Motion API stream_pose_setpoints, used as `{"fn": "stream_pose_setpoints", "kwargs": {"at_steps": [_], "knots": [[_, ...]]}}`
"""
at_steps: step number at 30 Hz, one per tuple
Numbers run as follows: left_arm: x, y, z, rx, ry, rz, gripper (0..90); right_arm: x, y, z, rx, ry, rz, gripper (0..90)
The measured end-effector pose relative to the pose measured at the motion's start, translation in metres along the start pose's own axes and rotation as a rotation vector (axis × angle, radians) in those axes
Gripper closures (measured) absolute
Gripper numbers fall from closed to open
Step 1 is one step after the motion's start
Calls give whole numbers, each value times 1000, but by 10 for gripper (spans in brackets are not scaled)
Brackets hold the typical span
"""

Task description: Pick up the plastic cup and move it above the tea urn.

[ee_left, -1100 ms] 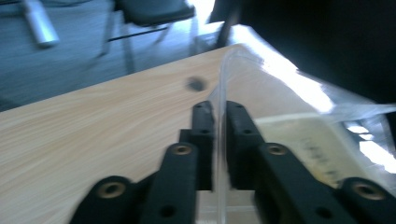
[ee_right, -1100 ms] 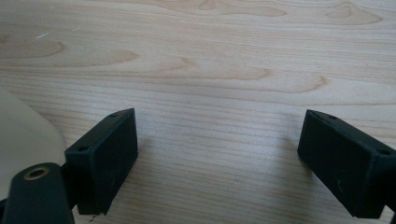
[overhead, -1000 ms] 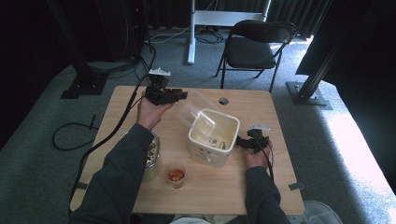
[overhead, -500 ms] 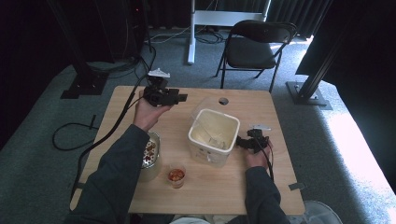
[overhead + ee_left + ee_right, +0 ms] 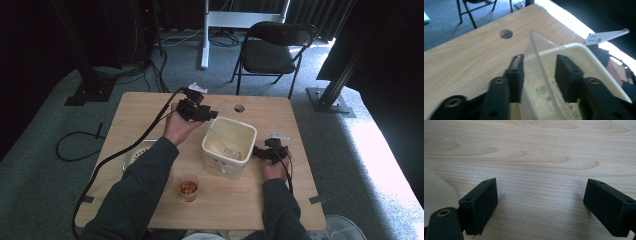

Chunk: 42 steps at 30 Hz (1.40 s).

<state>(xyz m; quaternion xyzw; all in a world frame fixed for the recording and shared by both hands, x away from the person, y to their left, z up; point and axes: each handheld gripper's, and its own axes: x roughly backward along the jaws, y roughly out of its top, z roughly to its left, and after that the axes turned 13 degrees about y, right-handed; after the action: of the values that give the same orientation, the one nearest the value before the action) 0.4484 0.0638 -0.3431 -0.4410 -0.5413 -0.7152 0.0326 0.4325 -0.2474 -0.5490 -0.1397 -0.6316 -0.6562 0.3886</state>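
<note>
The clear lid [image 5: 541, 62] is pinched on edge in the left claw [image 5: 537, 72], held just above the white tub [image 5: 229, 145], while the right claw [image 5: 541, 202] is spread wide beside it.

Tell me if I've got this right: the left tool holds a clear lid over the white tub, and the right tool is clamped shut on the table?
Not quite. The right tool is open, its jaws wide apart over bare table, as the right gripper view shows. The rest stands.

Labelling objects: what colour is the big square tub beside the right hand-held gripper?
Cream-white tub, with a small printed label on its side; the high view shows it best.
</note>
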Motion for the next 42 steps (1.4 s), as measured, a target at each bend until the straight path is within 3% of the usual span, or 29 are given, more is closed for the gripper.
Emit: {"fn": "stream_pose_setpoints", "kwargs": {"at_steps": [4,7,10,12,13,16,30,42], "knots": [[2,-1,-2,3,63,-3,819,0,0,0,0,0,0,115],[12,-2,3,39,103,-22,871,0,0,0,1,1,1,115],[23,-4,6,53,143,-48,859,0,0,0,1,2,1,115],[28,-6,6,49,112,-64,821,0,0,0,1,2,1,115],[29,-7,6,48,92,-72,732,0,0,0,1,2,1,115],[35,-9,6,55,68,-101,615,0,0,0,1,1,1,115],[43,-18,24,73,55,-103,543,1,0,-1,5,6,3,115],[63,-33,46,78,66,-149,493,4,-3,-1,37,35,-5,188]]}}
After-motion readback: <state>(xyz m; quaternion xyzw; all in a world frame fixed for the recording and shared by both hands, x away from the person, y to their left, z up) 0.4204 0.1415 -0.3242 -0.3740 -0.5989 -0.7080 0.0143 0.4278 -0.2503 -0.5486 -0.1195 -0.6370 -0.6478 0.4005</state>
